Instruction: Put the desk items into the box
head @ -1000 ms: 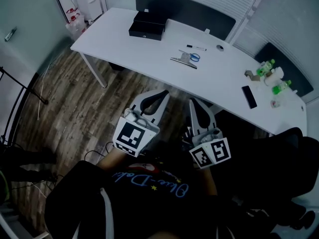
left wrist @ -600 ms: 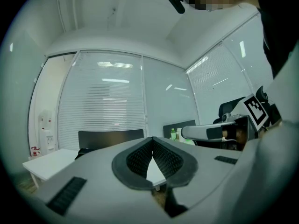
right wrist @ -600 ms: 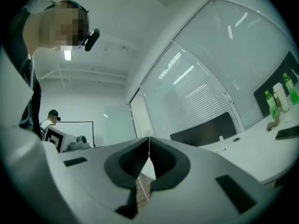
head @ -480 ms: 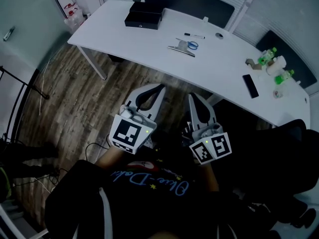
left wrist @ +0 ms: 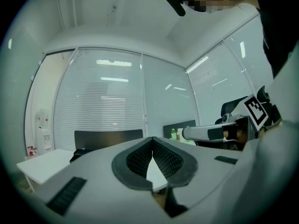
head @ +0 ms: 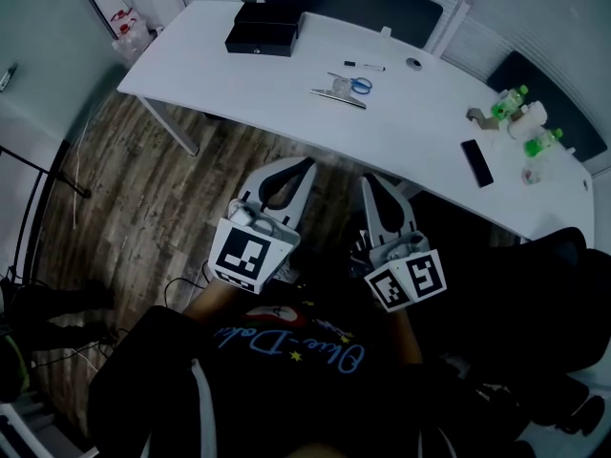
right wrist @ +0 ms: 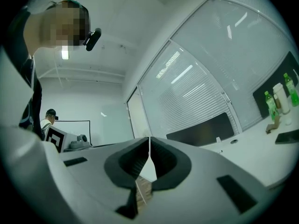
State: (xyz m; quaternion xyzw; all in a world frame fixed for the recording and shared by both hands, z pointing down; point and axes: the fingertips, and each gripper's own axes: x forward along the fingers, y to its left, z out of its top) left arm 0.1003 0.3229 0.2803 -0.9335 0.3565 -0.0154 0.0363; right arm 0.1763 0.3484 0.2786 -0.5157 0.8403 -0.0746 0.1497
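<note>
A black box (head: 264, 36) sits at the far left of the white desk (head: 248, 89). On the desk lie scissors (head: 348, 86), a marker pen (head: 364, 66), a small round item (head: 413, 63) and a black phone (head: 474, 162). My left gripper (head: 304, 165) and right gripper (head: 368, 181) hang side by side in front of the desk's near edge, over the floor. Both are shut with nothing between the pads. The left gripper view shows its tips (left wrist: 152, 138) meeting, and the right gripper view shows the same (right wrist: 149, 138).
Two green bottles (head: 511, 103), (head: 541, 143) and a white bottle (head: 527, 117) stand at the desk's right end beside a grey clip (head: 477, 115). Dark partitions (head: 344, 3) back the desk. A black chair (head: 535, 284) is at my right, wood floor (head: 134, 198) at my left.
The desk has slid up and to the left in the head view. Both grippers stay shut and side by side, shifted only a little.
</note>
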